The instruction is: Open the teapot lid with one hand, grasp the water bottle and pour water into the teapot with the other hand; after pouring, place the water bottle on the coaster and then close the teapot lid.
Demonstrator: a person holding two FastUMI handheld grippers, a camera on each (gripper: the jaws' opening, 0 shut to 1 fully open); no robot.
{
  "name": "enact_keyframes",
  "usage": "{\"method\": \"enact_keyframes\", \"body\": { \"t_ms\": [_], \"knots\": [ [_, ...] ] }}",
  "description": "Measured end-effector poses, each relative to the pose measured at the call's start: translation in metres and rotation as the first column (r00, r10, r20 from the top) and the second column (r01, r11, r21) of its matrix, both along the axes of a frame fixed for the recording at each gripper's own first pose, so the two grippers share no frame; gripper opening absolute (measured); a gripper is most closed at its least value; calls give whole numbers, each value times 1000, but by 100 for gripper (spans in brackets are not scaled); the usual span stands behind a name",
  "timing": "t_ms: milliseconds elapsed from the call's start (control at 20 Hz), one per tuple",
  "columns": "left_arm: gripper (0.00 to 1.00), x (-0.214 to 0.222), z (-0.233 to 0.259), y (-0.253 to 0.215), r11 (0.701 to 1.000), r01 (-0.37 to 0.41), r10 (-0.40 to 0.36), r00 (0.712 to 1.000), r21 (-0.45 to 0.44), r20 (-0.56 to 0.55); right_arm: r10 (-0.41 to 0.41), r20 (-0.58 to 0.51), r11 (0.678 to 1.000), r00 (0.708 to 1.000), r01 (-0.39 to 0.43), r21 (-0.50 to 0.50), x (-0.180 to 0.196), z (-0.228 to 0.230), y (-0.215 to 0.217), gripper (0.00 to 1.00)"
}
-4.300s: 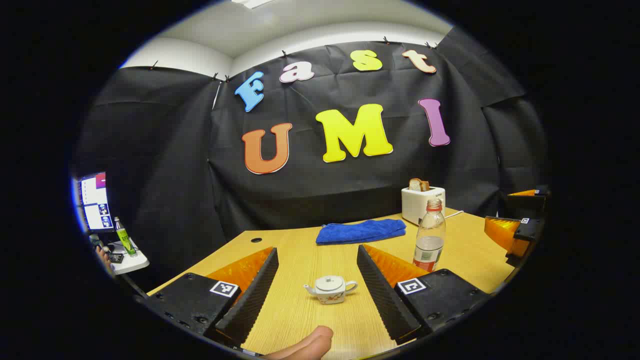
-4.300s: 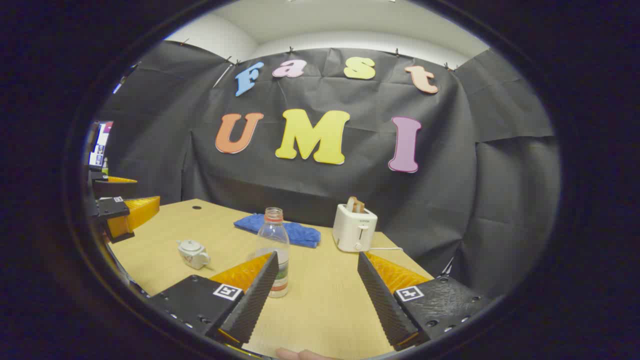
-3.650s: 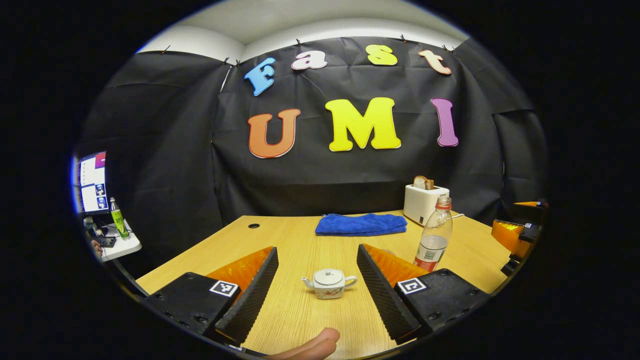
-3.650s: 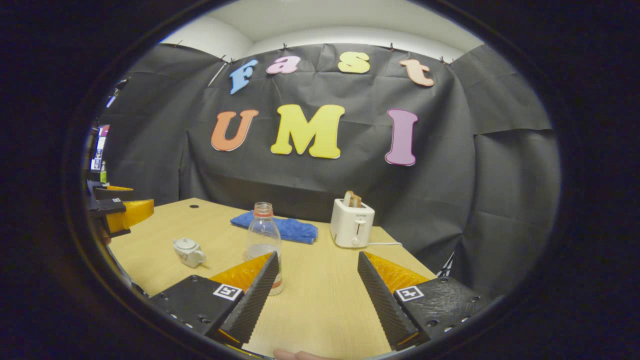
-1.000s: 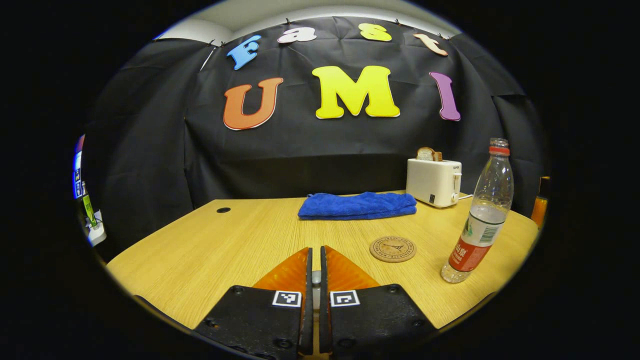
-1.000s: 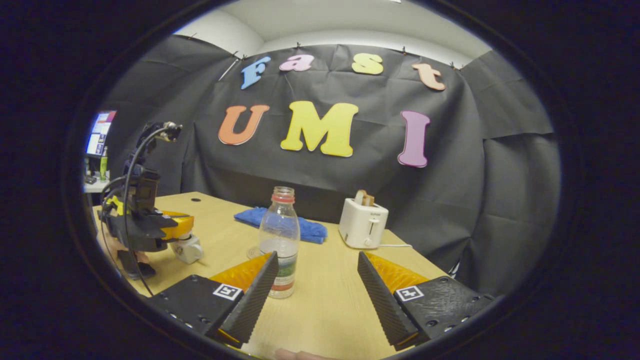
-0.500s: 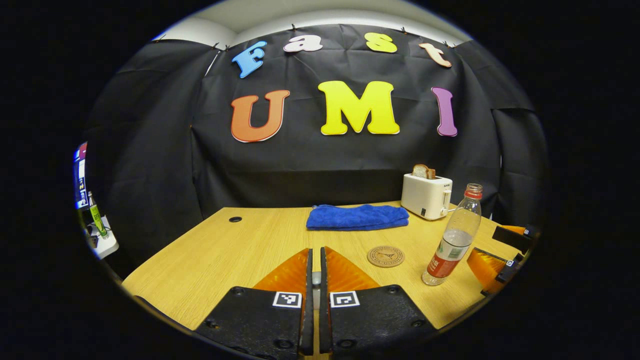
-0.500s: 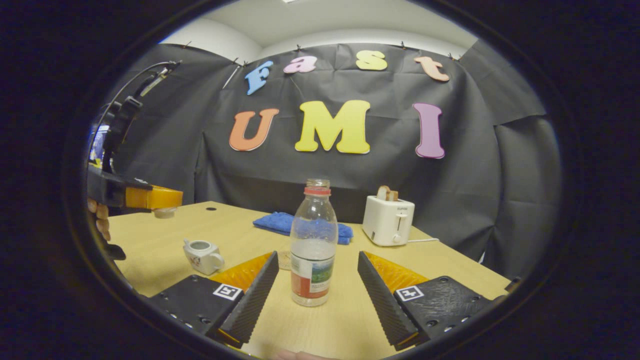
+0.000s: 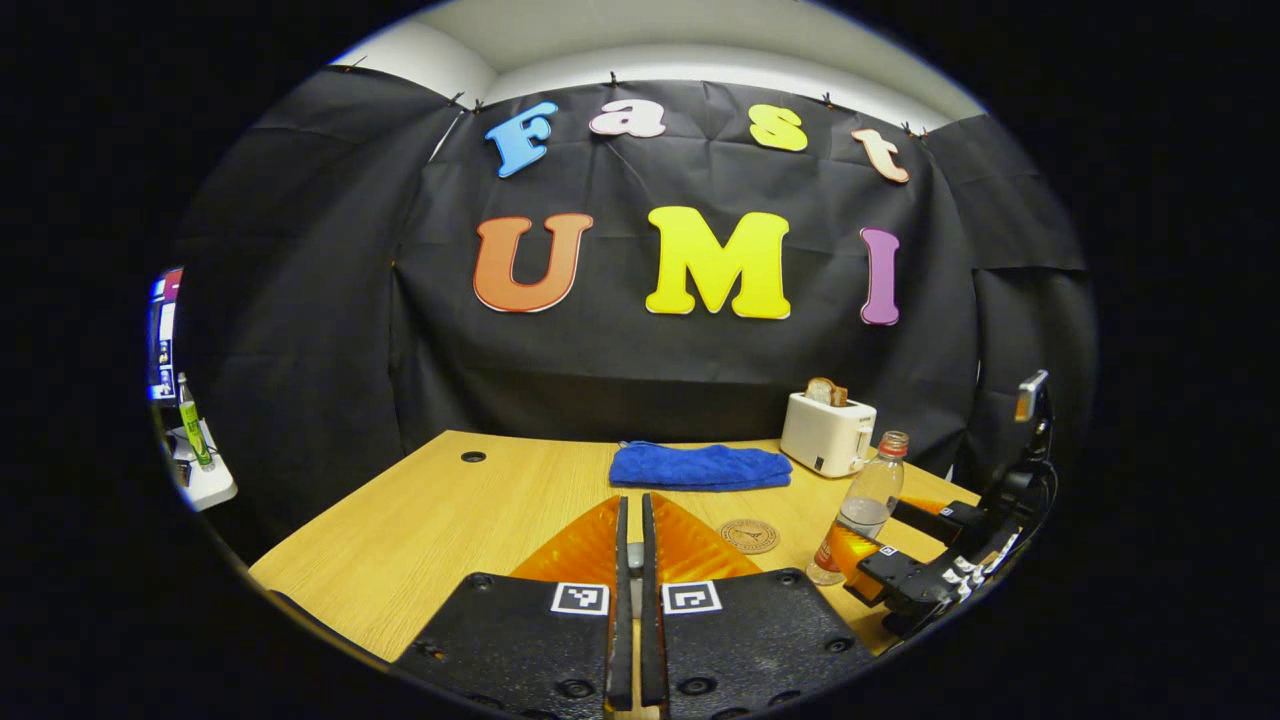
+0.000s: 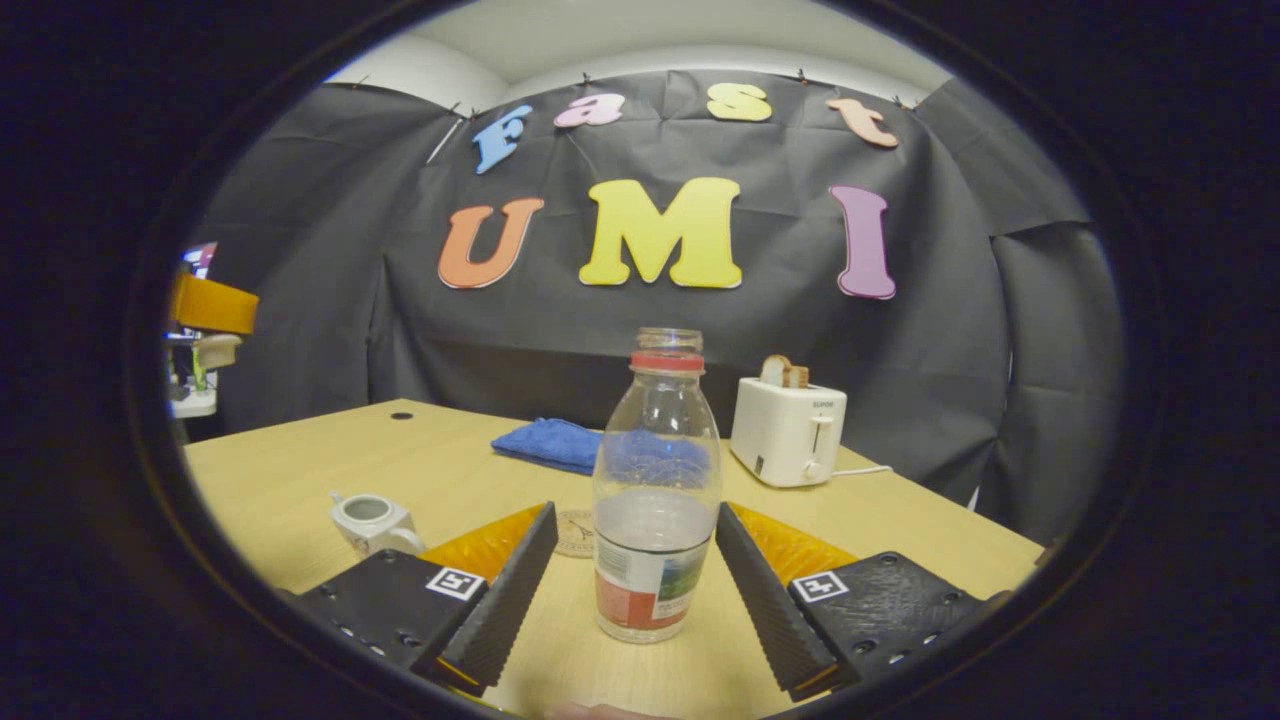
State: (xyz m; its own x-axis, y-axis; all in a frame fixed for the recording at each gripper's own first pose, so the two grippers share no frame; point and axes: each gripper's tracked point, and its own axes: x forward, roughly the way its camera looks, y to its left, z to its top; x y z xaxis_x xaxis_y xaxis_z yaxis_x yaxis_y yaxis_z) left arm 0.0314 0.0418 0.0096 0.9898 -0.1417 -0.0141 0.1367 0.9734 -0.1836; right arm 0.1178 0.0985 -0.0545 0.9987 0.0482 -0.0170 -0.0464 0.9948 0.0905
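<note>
Left gripper view: left gripper (image 9: 630, 560) raised above the light wooden table (image 9: 450, 520), its fingers drawn almost together on a small pale piece, the white teapot lid (image 9: 634, 556), barely visible in the slit. Beyond the fingertips, a round brown cork coaster (image 9: 748, 535) lying flat on the table, and just right of it a clear plastic water bottle with a red neck ring and red label (image 9: 860, 510), uncapped and upright. Right gripper (image 9: 880, 545) reaching in from the right, a finger on either side of the bottle's lower part. Farther back, a folded blue towel (image 9: 700, 466) and a white toaster holding bread slices (image 9: 826, 434).

Right gripper view: right gripper (image 10: 637, 545) spread wide, the water bottle (image 10: 656, 500) standing on the table (image 10: 300, 470) between the fingers; contact on either side impossible to tell. Roughly one-third full of water. Left of it, the small white ceramic teapot (image 10: 368, 521) sitting lidless, mouth exposed. Coaster (image 10: 574, 532) peeking out behind the bottle. At the far left edge, held high, the left gripper (image 10: 215, 320) with the lid (image 10: 216, 351) hanging beneath it. Towel (image 10: 550, 443) and toaster (image 10: 788, 430) behind.
</note>
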Motion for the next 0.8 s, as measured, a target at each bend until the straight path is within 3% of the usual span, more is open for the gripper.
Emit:
{"method": "enact_keyframes", "body": {
  "t_ms": [150, 300, 450, 550, 800],
  "knots": [
    [5, -9, -1, -4, 998, 40, -40, 999, 44, 1, -34, -36, 999, 999, 35, 13, 17, -8, -4, 98],
    [5, -8, -1, 8, 999, 25, -25, 1000, 41, -3, -51, -44, 998, 998, 52, 26, 22, -8, -8, 98],
    [5, -6, -4, 16, 1000, 17, -17, 1000, 24, -15, -67, -25, 997, 997, 68, 28, 19, 0, -12, 92],
    [5, -6, -8, 20, 1000, 9, -9, 1000, 15, -27, -89, -7, 996, 996, 89, 14, 16, 8, -16, 75],
    [5, -8, -5, 27, 1000, 1, 0, 1000, 25, -24, -114, -23, 989, 993, 111, -99, 11, 21, -13, 75]
  ]
}}
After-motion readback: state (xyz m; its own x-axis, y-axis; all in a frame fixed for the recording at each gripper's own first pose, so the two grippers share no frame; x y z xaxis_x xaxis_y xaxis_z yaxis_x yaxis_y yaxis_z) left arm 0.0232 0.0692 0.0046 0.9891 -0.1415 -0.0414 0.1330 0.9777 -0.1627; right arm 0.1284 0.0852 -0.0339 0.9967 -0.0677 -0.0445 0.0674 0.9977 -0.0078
